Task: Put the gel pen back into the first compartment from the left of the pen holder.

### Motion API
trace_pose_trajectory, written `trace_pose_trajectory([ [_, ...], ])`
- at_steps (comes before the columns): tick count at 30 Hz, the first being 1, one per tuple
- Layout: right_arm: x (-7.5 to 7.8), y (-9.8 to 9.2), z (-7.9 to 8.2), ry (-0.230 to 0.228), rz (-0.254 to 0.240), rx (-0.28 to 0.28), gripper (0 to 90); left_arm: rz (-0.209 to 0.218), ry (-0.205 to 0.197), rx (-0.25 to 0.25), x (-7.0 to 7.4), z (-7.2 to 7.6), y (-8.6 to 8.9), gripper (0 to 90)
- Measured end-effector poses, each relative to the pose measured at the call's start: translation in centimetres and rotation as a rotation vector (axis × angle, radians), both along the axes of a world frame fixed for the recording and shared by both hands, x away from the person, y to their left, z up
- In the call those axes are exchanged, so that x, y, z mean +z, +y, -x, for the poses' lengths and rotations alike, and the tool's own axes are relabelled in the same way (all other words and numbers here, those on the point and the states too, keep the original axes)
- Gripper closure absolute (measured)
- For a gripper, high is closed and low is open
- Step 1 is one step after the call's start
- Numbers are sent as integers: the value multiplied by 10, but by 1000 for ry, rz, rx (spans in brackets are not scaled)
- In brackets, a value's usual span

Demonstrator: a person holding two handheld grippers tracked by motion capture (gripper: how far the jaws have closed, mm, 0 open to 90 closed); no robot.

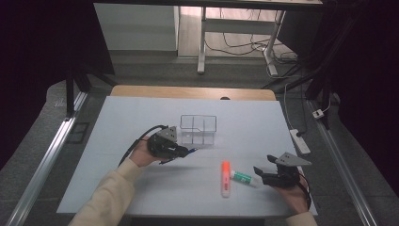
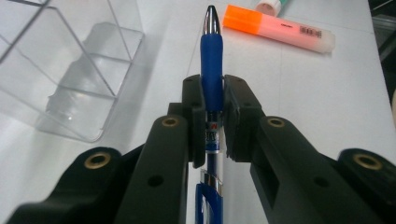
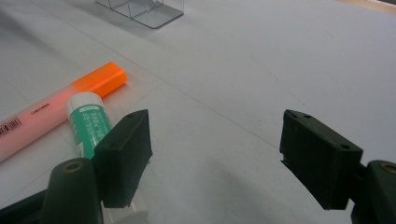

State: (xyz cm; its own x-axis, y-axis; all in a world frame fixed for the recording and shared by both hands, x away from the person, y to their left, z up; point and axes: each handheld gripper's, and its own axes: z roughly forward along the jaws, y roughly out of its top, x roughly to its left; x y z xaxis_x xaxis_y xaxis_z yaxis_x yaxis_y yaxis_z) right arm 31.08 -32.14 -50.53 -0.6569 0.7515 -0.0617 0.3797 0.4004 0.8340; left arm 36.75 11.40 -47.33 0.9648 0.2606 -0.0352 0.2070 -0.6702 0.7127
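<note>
A blue pen [image 2: 211, 74] with a silver tip is clamped between the black jaws of my left gripper [image 2: 214, 114], its tip pointing past them. In the high view that gripper [image 1: 184, 151] hovers just left of and below a clear plastic organizer [image 1: 198, 129] with several compartments. An orange highlighter [image 1: 226, 178] and a green-and-white glue stick [image 1: 244, 177] lie on the white mat. My right gripper [image 3: 217, 154] stands open, its left jaw beside the glue stick [image 3: 88, 123], nothing between its pads.
The white mat [image 1: 141, 113] covers a wooden table whose far edge [image 1: 188, 92] shows behind. Metal rails run along both sides. A power strip [image 1: 300, 141] and cables lie on the floor at the right.
</note>
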Motion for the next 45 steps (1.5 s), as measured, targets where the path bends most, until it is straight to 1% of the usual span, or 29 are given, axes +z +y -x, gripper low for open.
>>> trace_pose_trajectory([
  [5,0,0,0,0,1,-2,245,32,-1,48,3,-2,6,789],
  [8,0,0,0,0,-2,-2,245,63,12,71,6,-3,10,789],
  [15,1,0,0,-2,-3,3,245,130,-11,139,14,-3,19,789],
  [17,1,0,0,-2,-2,4,245,156,-9,157,15,-3,22,789],
  [27,1,0,1,-2,-5,4,245,213,-19,201,19,-4,30,789],
  [38,1,-1,0,-1,-10,-1,245,282,-26,245,24,-6,32,789],
  [41,1,-1,0,-2,-12,0,245,305,-23,250,26,-7,32,789],
  [44,2,-1,1,-4,-21,1,245,326,-29,257,28,-8,32,789],
  [45,2,-1,1,-4,-23,1,245,340,-27,265,28,-9,32,789],
])
